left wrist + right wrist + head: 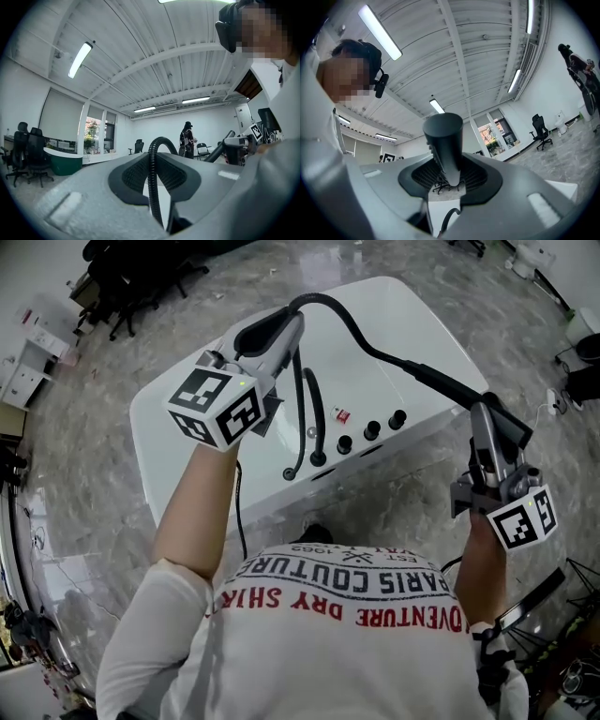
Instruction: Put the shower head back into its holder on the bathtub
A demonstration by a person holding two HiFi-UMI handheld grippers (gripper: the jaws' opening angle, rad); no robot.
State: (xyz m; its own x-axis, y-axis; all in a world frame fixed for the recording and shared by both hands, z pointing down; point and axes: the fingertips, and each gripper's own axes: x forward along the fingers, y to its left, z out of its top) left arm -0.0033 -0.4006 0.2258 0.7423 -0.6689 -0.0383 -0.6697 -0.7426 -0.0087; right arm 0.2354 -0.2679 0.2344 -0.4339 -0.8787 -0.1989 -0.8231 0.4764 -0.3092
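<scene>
Holding the shower head (444,140) by its dark tapered handle in the right claw (485,423), pads pressed on both sides of the handle, up in the air beside the right near corner of the white bathtub (412,324) and not yet in its holder. Pinching the black ribbed hose (347,320) in the left claw (272,334), set narrow on it, above the tub's left part, with the hose arching across from there to the head.

Probably light and stiff in the head itself, with a smooth hard surface: likely to twist or slide between the pads under a loose grip. Best taken where held now, on the handle and square across it, leaving the end free for seating.

Flexible but springy in the hose, by the look of it: expect a sideways pull and some turning of the head during lowering. Worth keeping slack with the left claw.

Cannot single out the holder among the black fittings on the tub's near rim, beside the three black knobs (372,429).
</scene>
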